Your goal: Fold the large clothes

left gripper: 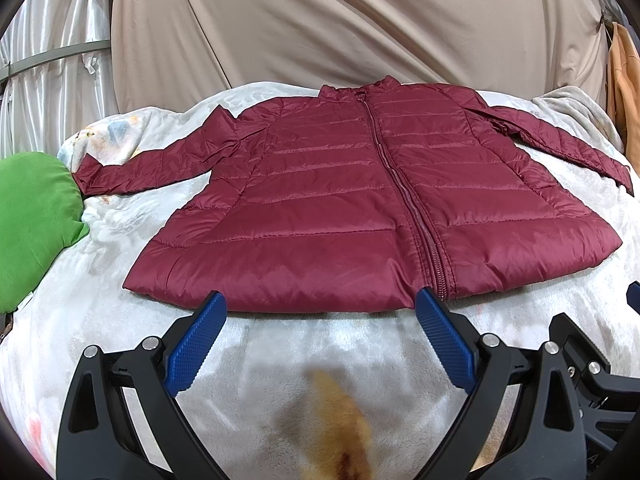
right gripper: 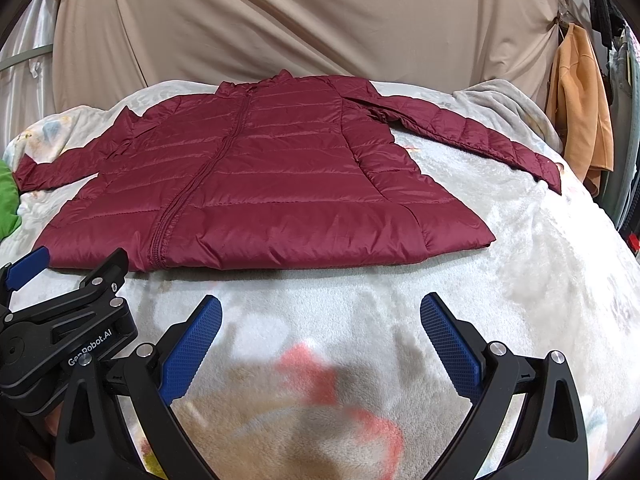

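beige drape (left gripper: 340, 20) – pale blanket (right gripper: 520, 280)

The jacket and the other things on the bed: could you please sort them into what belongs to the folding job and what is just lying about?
For the job:
maroon puffer jacket, spread flat, zipped
left tool, open
right tool, open

Lying about:
green cushion
orange garment, hanging
blanket underneath

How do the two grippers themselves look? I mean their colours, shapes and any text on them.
The left gripper and the right gripper look alike: matte black angular frames with triangular cut-outs and round silver bolts. Each carries two flat blue fingers with a fine gridded texture. In the right wrist view, white lettering "GenRobot.AI" marks the left gripper's black body. No cables or sleeves are visible.
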Demonstrator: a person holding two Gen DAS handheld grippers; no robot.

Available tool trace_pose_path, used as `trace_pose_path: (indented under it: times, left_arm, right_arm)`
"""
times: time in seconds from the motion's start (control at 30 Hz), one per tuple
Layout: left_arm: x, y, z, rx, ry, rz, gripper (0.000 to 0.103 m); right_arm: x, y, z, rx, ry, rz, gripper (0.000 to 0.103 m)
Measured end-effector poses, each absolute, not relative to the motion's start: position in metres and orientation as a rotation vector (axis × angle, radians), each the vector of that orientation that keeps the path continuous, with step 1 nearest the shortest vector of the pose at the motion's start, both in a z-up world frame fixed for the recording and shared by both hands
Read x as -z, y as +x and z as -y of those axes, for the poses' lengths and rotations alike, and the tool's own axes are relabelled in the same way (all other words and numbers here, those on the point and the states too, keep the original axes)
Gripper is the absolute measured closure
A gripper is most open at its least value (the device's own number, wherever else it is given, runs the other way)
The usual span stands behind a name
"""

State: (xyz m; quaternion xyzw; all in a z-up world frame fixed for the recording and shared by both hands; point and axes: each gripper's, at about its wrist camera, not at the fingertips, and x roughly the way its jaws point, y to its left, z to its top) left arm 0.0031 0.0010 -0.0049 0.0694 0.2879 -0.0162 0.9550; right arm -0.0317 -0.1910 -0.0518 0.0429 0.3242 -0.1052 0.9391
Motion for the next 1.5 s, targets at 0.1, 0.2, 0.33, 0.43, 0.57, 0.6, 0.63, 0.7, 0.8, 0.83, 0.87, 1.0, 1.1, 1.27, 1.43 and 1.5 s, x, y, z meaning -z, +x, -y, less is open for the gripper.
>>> trace_pose_path:
  times: [0.1, 0.2, 0.33, 0.43, 0.57, 0.6, 0.63, 0.7, 0.8, 0.83, 0.87, 1.0, 1.1, 1.27, 1.43, 1.5]
  left_arm:
    - [0.005, 0.003, -0.001, 0.033, 0.141, -0.585, 0.01]
    - [0.005, 0.003, -0.001, 0.033, 0.141, -0.585, 0.01]
    - [0.005, 0.003, -0.001, 0.033, 0.141, -0.585, 0.01]
    - [0.005, 0.003, -0.001, 0.033, 0.142, -0.585, 0.01]
    - [0.005, 0.003, -0.001, 0.033, 0.142, -0.585, 0.01]
    - [0.005, 0.003, -0.001, 0.033, 0.142, -0.585, 0.01]
    - [0.005, 0.003, -0.001, 0.033, 0.142, -0.585, 0.01]
    - [0.005, 0.003, 0.0, 0.033, 0.142, -0.586, 0.01]
    - [0.005, 0.003, -0.001, 0.033, 0.142, -0.586, 0.01]
    - [0.005, 0.004, 0.0, 0.033, 0.142, -0.587, 0.01]
    - [0.005, 0.003, 0.0, 0.033, 0.142, -0.587, 0.01]
    - [0.002, 0.002, -0.009, 0.075, 0.094, -0.577, 0.01]
    - [-0.01, 0.003, -0.031, 0.133, -0.001, -0.554, 0.009]
    - [-0.038, 0.026, -0.068, 0.1, -0.026, -0.541, 0.008]
    - [-0.047, 0.072, -0.105, 0.054, -0.074, -0.593, 0.008]
    - [-0.044, 0.089, -0.113, 0.056, -0.08, -0.628, 0.008]
  right_arm:
    - [0.052, -0.032, 0.191, 0.215, 0.087, -0.662, 0.005]
    - [0.052, -0.032, 0.191, 0.215, 0.087, -0.662, 0.005]
    - [0.052, -0.032, 0.191, 0.215, 0.087, -0.662, 0.005]
    - [0.052, -0.032, 0.19, 0.215, 0.087, -0.662, 0.005]
    - [0.053, -0.031, 0.19, 0.215, 0.086, -0.662, 0.005]
    - [0.053, -0.031, 0.19, 0.215, 0.086, -0.662, 0.005]
    - [0.053, -0.031, 0.19, 0.215, 0.086, -0.662, 0.005]
    - [0.053, -0.031, 0.19, 0.215, 0.086, -0.663, 0.005]
    - [0.053, -0.031, 0.19, 0.215, 0.086, -0.663, 0.005]
    - [0.053, -0.031, 0.19, 0.214, 0.087, -0.664, 0.005]
    - [0.053, -0.031, 0.189, 0.213, 0.088, -0.665, 0.005]
    - [0.05, -0.03, 0.2, 0.127, 0.16, -0.708, 0.005]
    - [0.04, -0.027, 0.239, 0.095, 0.273, -0.726, 0.005]
    - [0.024, -0.011, 0.352, 0.273, 0.325, -0.692, 0.005]
    - [0.028, 0.008, 0.489, 0.438, 0.526, -0.671, 0.005]
    - [0.037, 0.018, 0.545, 0.483, 0.646, -0.651, 0.005]
